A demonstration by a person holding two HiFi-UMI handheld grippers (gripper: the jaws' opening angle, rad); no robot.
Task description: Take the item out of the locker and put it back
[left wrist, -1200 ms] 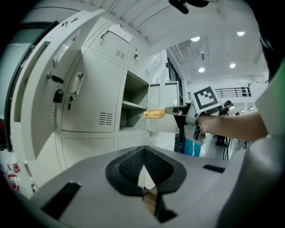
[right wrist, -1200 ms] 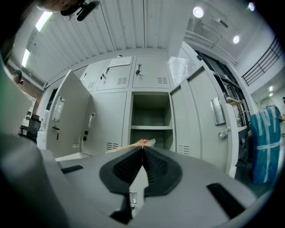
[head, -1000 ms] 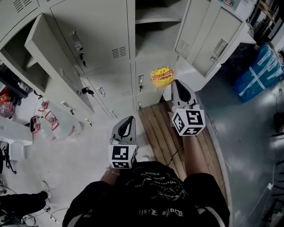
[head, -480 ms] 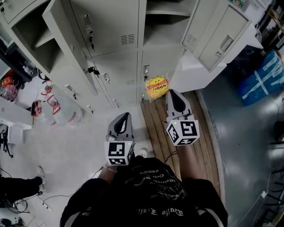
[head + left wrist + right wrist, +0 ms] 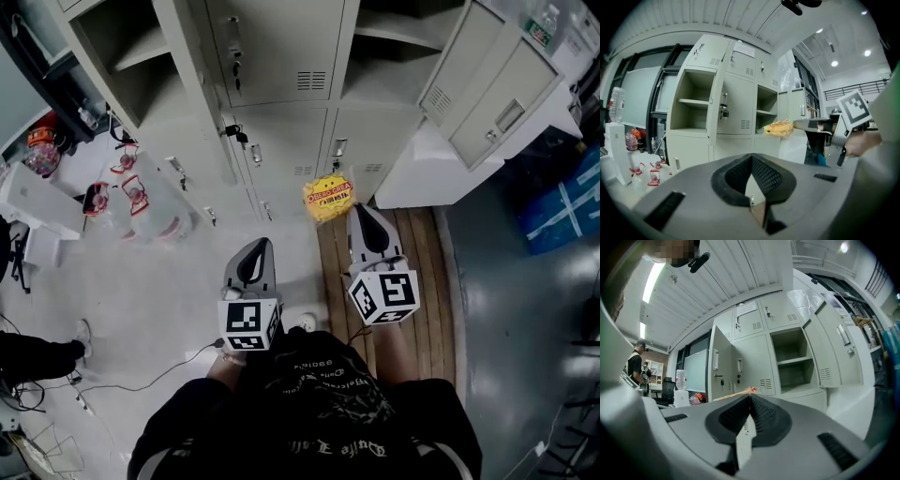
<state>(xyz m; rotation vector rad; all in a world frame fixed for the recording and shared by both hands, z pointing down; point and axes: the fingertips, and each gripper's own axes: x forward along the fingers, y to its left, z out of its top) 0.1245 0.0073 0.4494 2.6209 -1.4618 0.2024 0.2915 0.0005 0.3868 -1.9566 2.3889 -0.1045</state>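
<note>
Two closed tools: my right tool (image 5: pixel 362 212) pinches the yellow bag (image 5: pixel 328 196) (by its edge) before the lockers (image 5: pixel 281 56), while my left tool (image 5: pixel 260 246) is simply closed.

Left gripper (image 5: pixel 261 246): jaws together, nothing between, pointing forward, close before torso. Right gripper (image 5: pixel 356 212): jaws clamped on edge of snack bag (image 5: pixel 328 197), pointing forward, further ahead than left.

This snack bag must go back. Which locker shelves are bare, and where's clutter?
Bare: the right open locker's shelf and the left open locker's shelf. Crowded: the floor at left, around the red-trimmed items.
</note>
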